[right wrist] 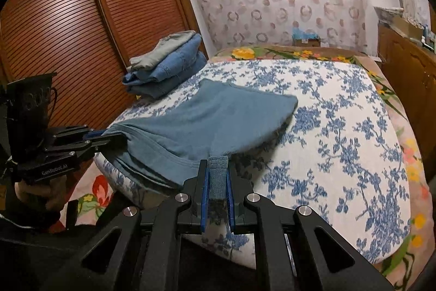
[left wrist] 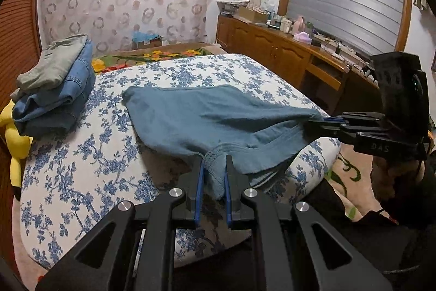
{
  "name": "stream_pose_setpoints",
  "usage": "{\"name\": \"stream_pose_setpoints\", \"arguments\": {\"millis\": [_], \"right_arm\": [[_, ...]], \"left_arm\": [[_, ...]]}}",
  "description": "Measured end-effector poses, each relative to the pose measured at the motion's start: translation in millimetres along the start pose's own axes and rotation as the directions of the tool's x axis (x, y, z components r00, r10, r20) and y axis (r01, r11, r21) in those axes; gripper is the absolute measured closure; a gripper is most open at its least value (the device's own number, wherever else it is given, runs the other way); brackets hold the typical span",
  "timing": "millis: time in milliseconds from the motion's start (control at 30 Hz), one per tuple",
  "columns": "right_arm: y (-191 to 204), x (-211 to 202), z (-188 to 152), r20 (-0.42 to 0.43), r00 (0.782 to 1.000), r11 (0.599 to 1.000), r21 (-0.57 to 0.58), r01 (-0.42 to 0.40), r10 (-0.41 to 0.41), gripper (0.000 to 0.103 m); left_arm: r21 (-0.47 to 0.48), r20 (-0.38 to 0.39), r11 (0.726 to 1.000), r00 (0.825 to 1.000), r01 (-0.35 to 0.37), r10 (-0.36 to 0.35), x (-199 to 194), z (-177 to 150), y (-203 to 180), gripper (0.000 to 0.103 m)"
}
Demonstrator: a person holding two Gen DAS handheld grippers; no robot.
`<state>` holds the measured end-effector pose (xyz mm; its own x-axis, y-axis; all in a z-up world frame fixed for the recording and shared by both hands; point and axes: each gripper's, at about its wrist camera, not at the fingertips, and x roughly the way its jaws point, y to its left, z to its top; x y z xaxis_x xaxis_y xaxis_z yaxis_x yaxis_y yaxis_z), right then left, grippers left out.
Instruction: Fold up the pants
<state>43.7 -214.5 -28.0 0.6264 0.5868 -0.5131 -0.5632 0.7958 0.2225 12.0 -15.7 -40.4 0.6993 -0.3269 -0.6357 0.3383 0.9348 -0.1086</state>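
Both tongs, left [left wrist: 214, 168] and right [right wrist: 218, 171], are clenched on the near edge of the teal pants [left wrist: 207, 119], which lie across the bed [left wrist: 81, 182] right of the folded stack [left wrist: 54, 89]. I judge a fold is in hand; next I'd carry that edge evenly over the far end.

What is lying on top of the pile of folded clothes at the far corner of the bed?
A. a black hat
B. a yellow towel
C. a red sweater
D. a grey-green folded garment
D: the stack of folded clothes has blue denim pieces underneath and a grey-green folded garment on top, also seen in the right wrist view, beyond the teal pants being folded.
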Motion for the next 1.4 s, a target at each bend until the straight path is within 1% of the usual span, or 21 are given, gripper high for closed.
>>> {"name": "stream_pose_setpoints", "arguments": {"millis": [167, 233, 333, 467, 567, 700, 800, 900, 1033, 1100, 1200, 1233, 1267, 1300, 1333, 1367, 1400], "right_arm": [[-5.7, 12.1, 16.3, 0.033, 0.999, 1.0, 0.006, -0.001, 0.001, 0.092], [-7.6, 20.0, 25.5, 0.047, 0.999, 1.0, 0.003, 0.006, -0.006, 0.092], [-11.4, 33.7, 38.4, 0.065, 0.997, 1.0, -0.002, 0.028, -0.028, 0.092], [-18.2, 51.0, 50.1, 0.074, 0.996, 0.999, 0.016, 0.04, -0.041, 0.092], [-19.3, 65.2, 55.9, 0.071, 0.995, 0.998, 0.002, 0.063, -0.063, 0.092], [-23.9, 87.8, 61.4, 0.045, 0.996, 0.997, -0.003, 0.082, -0.082, 0.092], [-26.7, 105.8, 62.0, 0.019, 0.993, 0.994, -0.007, 0.114, -0.113, 0.092], [-29.4, 121.8, 59.1, -0.008, 0.994, 0.994, 0.016, 0.105, -0.105, 0.092], [-33.5, 133.5, 61.6, -0.014, 0.993, 0.993, 0.024, 0.115, -0.115, 0.092], [-35.4, 136.8, 65.0, -0.011, 0.993, 0.993, 0.032, 0.117, -0.117, 0.092], [-39.1, 138.4, 65.3, -0.013, 0.993, 0.992, 0.042, 0.117, -0.117, 0.092], [-39.6, 135.6, 63.3, -0.009, 0.994, 0.993, 0.045, 0.113, -0.112, 0.092], [-40.0, 135.1, 62.3, -0.007, 0.994, 0.993, 0.047, 0.109, -0.108, 0.092], [-40.6, 134.1, 61.5, -0.004, 0.994, 0.993, 0.049, 0.106, -0.106, 0.089], [-40.7, 133.8, 61.8, -0.001, 0.994, 0.992, 0.049, 0.112, -0.112, 0.085], [-41.2, 132.9, 62.3, 0.002, 0.992, 0.991, 0.048, 0.124, -0.125, 0.084], [-41.9, 132.0, 62.8, 0.004, 0.991, 0.99, 0.046, 0.132, -0.132, 0.081]], "left_arm": [[-0.001, 0.02, 1.0, 0.999, -0.029, 0.029, 14.0, 18.2, 11.8, 0.09], [0.007, 0.036, 0.999, 0.998, -0.054, 0.054, 18.9, 28.7, 15.7, 0.09], [0.003, 0.048, 0.998, 0.997, -0.069, 0.068, 25.9, 43.0, 23.7, 0.09], [-0.002, 0.05, 0.996, 0.995, -0.086, 0.086, 36.8, 56.4, 33.6, 0.089], [0.0, 0.045, 0.995, 0.994, -0.098, 0.097, 45.8, 63.4, 38.0, 0.089], [-0.009, 0.03, 0.994, 0.994, -0.105, 0.105, 60.7, 67.5, 44.6, 0.089], [-0.024, 0.001, 0.994, 0.994, -0.108, 0.108, 77.4, 63.0, 50.7, 0.089], [-0.048, -0.03, 0.993, 0.994, -0.108, 0.106, 90.9, 57.3, 57.9, 0.089], [-0.061, -0.045, 0.992, 0.993, -0.114, 0.111, 99.5, 55.3, 64.7, 0.087], [-0.069, -0.048, 0.992, 0.993, -0.107, 0.104, 100.4, 57.0, 67.9, 0.084], [-0.073, -0.037, 0.99, 0.993, -0.117, 0.115, 97.7, 59.3, 68.7, 0.074], [-0.075, -0.033, 0.99, 0.993, -0.118, 0.116, 96.4, 59.2, 69.3, 0.066], [-0.079, -0.026, 0.99, 0.993, -0.117, 0.115, 94.7, 58.9, 69.8, 0.055], [-0.086, -0.016, 0.99, 0.994, -0.113, 0.112, 92.0, 58.5, 70.6, 0.05], [-0.089, -0.009, 0.99, 0.994, -0.11, 0.11, 89.8, 58.3, 71.2, 0.047], [-0.091, -0.006, 0.99, 0.994, -0.112, 0.112, 88.0, 57.8, 71.5, 0.043], [-0.091, -0.004, 0.989, 0.993, -0.116, 0.116, 86.5, 56.9, 71.8, 0.041]]}}
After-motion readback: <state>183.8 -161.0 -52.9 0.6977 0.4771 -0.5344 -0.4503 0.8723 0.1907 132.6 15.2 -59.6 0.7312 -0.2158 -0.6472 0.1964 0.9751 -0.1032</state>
